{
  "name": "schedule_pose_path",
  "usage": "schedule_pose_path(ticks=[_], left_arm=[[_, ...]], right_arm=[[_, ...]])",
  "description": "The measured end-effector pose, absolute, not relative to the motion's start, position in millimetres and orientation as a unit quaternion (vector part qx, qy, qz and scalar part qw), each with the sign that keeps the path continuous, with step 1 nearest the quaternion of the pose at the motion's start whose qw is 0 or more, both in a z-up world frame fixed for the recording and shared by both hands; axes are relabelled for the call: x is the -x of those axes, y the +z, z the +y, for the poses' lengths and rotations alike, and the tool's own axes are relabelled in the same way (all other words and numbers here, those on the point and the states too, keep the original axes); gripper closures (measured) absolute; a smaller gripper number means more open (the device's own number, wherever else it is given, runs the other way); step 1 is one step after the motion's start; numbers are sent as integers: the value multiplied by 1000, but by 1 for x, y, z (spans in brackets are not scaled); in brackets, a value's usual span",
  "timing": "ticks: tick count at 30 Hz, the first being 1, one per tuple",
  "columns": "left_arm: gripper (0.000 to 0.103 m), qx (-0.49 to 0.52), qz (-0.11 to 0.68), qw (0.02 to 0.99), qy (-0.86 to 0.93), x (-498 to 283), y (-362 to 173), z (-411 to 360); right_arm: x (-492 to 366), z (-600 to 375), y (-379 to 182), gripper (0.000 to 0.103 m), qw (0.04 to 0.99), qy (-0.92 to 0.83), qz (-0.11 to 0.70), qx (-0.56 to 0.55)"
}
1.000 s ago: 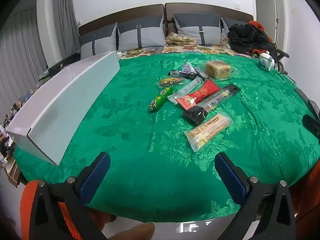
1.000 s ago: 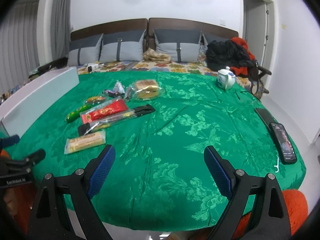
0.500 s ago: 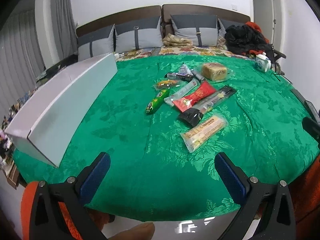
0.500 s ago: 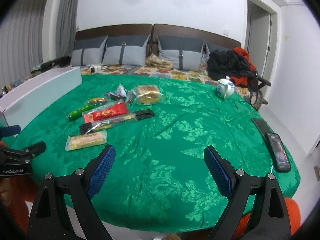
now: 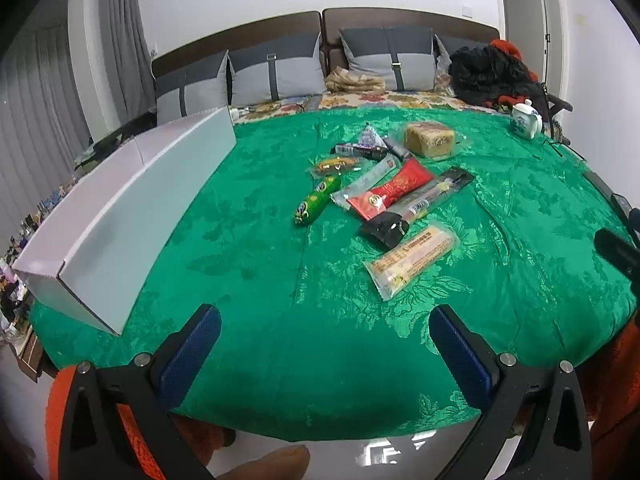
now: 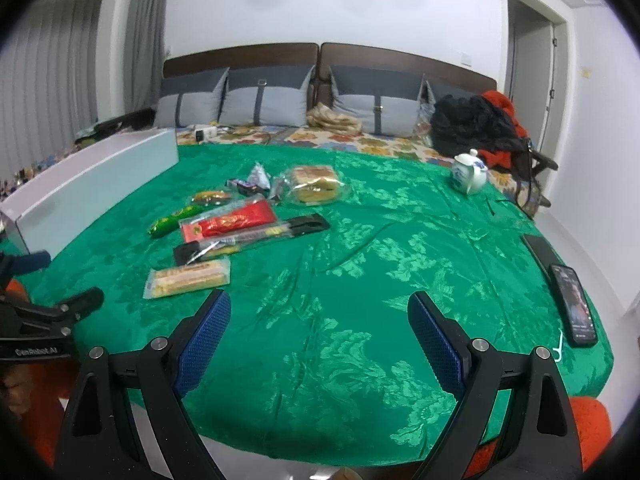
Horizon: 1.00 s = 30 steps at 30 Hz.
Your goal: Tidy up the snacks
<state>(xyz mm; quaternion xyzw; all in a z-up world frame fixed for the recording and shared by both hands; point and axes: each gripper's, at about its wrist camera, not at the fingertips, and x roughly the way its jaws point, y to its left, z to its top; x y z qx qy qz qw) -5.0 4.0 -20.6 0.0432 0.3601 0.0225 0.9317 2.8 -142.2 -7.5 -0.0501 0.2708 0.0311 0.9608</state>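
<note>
I have the left tool (image 5: 324,328) spread wide with nothing between its blue pads, hovering over the near edge of the bench (image 5: 280,360), and the right tool (image 6: 320,316) likewise wide open and empty, also above the near edge; the left tool shows at the left margin of the right wrist view. Neither touches any snack. Nearest the left tool lies the tan biscuit pack (image 5: 412,260), flat on the green cloth. Just beyond it are the long black-ended packet (image 5: 416,206) and the red packet (image 5: 390,194), overlapping one another, with a clear sleeve (image 5: 366,180) beside them. To their left is the green sausage stick (image 5: 318,199), and farther off the small orange-yellow snack (image 5: 334,164), a dark bar (image 5: 360,150) and the wrapped cake (image 5: 430,138). All of these sit in one loose heap at mid-bench. The long white box (image 5: 132,208) stands along the left side, well apart from the heap; its interior is not visible to me, so I cannot tell whether it holds anything. A teapot (image 6: 468,174) at the far right and a phone (image 6: 574,304) at the right edge appear to lie outside the task. My judgement: the sorting has not visibly begun. Every snack in view remains to be picked up and placed, presumably in the box.
</note>
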Motion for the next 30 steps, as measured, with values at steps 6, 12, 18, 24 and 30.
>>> schedule_pose_path(ticks=[6,12,18,24,30], left_arm=[[0,-45,353,934,23,8,-19,11],[0,-16,351,936,19,5,-15,16],[0,9,362,932,24,0,-15,26],[0,9,368,929,28,-1,-19,24],[0,-16,364,931,32,2,-20,18]], right_arm=[[-14,-134,-17,11,955,38,290,44],[-9,-127,-19,11,954,45,287,70],[-5,-124,-18,11,954,38,284,92],[-4,-130,-18,11,953,45,286,83],[-7,-129,-18,11,954,51,288,73]])
